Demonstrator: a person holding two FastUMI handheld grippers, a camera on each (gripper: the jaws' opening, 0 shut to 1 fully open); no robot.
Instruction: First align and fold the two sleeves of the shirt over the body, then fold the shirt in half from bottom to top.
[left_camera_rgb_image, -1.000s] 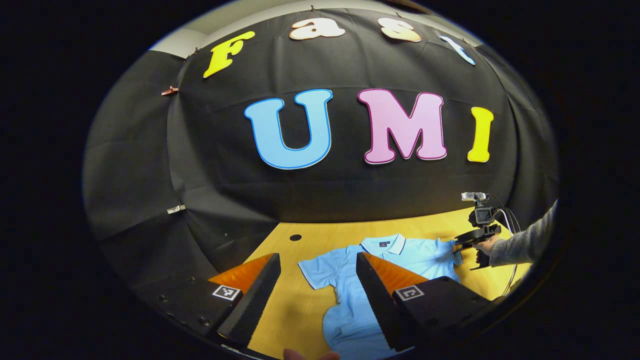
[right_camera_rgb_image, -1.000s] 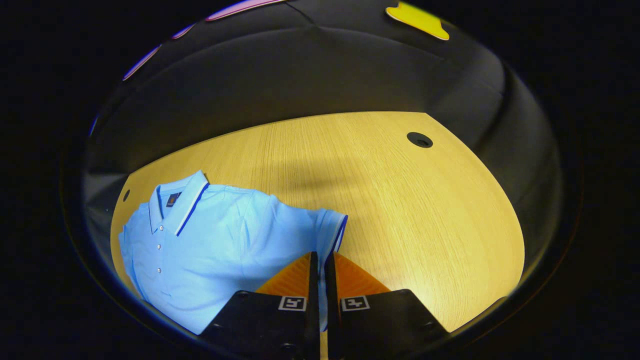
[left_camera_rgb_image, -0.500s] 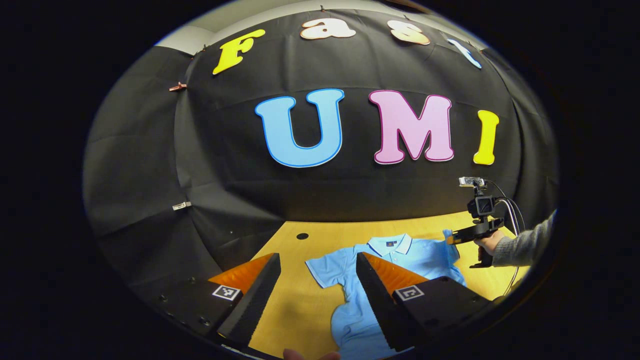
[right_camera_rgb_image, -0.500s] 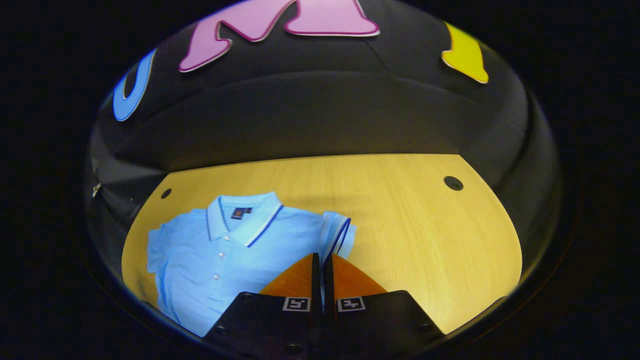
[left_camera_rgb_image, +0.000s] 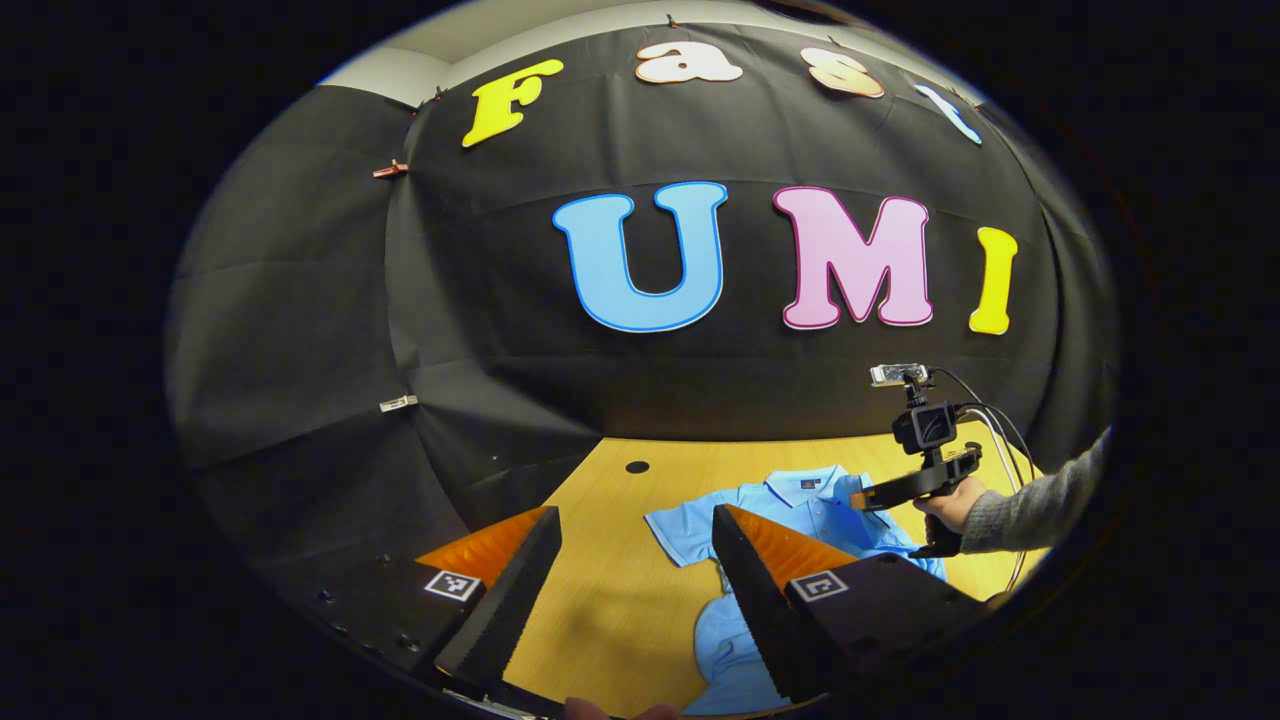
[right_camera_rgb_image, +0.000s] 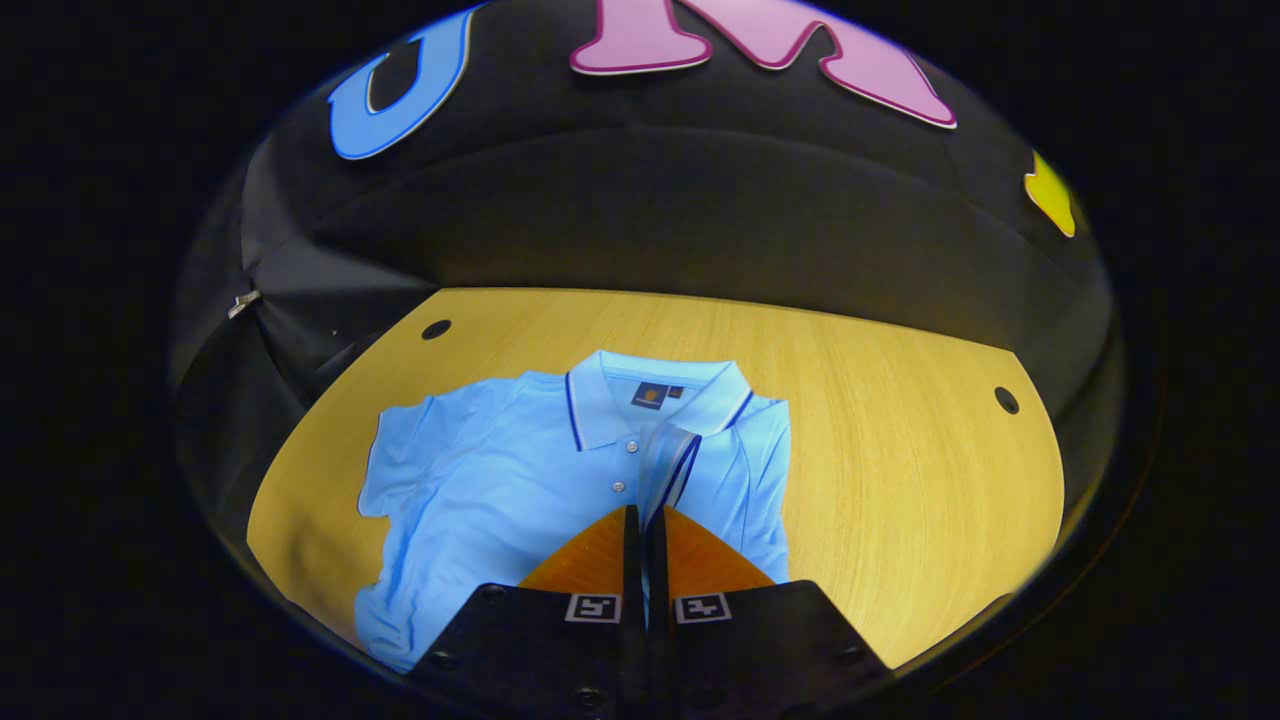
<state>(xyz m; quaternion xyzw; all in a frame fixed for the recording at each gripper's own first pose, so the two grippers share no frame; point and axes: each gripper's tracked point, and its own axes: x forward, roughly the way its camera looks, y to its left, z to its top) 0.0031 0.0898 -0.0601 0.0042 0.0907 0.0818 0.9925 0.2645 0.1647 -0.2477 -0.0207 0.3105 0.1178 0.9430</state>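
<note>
The light blue shirt (right_camera_rgb_image: 520, 480) is lying face up on the worktop (right_camera_rgb_image: 900, 500), collar (right_camera_rgb_image: 655, 395) toward the far wall. The first sleeve fold is in hand: the right tongs (right_camera_rgb_image: 641, 520) are clenched on the trimmed cuff of one sleeve (right_camera_rgb_image: 672, 465) and holding it over the chest, just beside the button placket. The fold on that side is looking nearly laid, so the next move is probably calling for lowering the cuff flat onto the body and letting go without dragging the cloth askew.

The left tongs (left_camera_rgb_image: 636, 575) are standing released, jaws wide apart and grasping nothing, hovering above the near left part of the worktop. Past them the other sleeve (left_camera_rgb_image: 678, 522) is lying spread out flat, waiting for its own fold. In the left gripper view the right tongs (left_camera_rgb_image: 870, 497) and the hand (left_camera_rgb_image: 948, 505) holding them are showing over the shirt, a grey sleeve behind.

Nothing is standing in the way: only small round holes (right_camera_rgb_image: 435, 329) are showing in the wood, well apart from the shirt.
</note>
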